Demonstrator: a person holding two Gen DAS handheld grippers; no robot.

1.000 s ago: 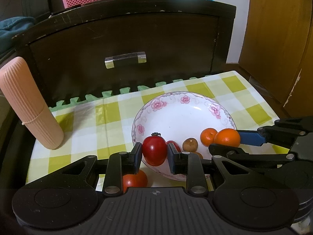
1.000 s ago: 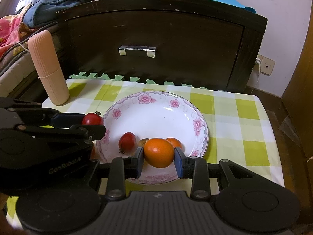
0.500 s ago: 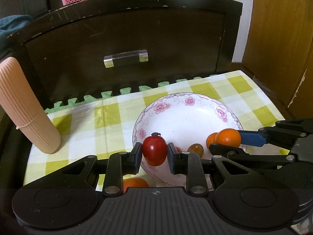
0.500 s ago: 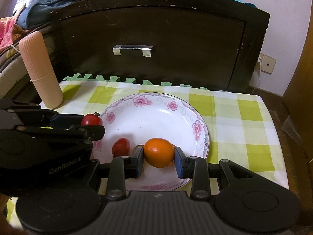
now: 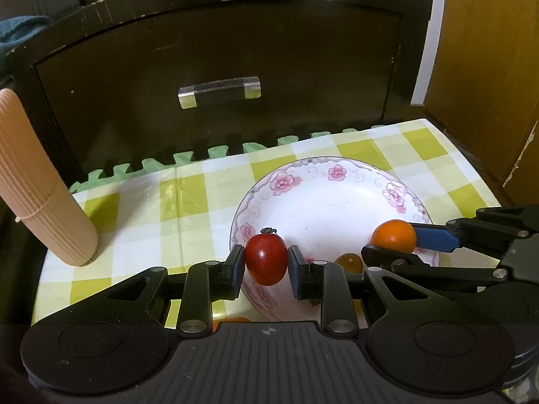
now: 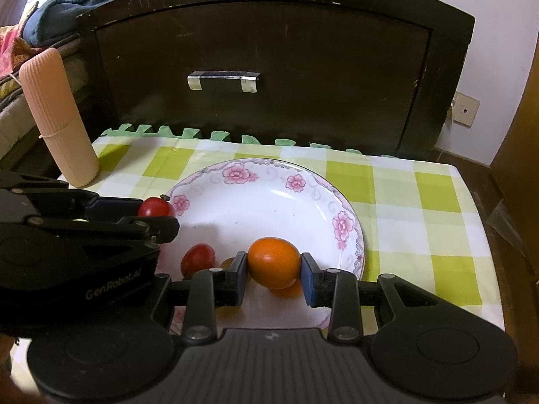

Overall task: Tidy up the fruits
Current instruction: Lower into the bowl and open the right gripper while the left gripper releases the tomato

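A low table is covered with a checked cloth [image 6: 397,202] (green and white). On the cloth stand a flowered plate [image 6: 337,202] near the middle and a ribbed pink cylinder [image 6: 57,118] at the far left corner.

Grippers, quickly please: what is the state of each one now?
Left gripper: closed on the small red cherry tomato.
Right gripper: closed on the small round orange citrus fruit, over the white floral plate.
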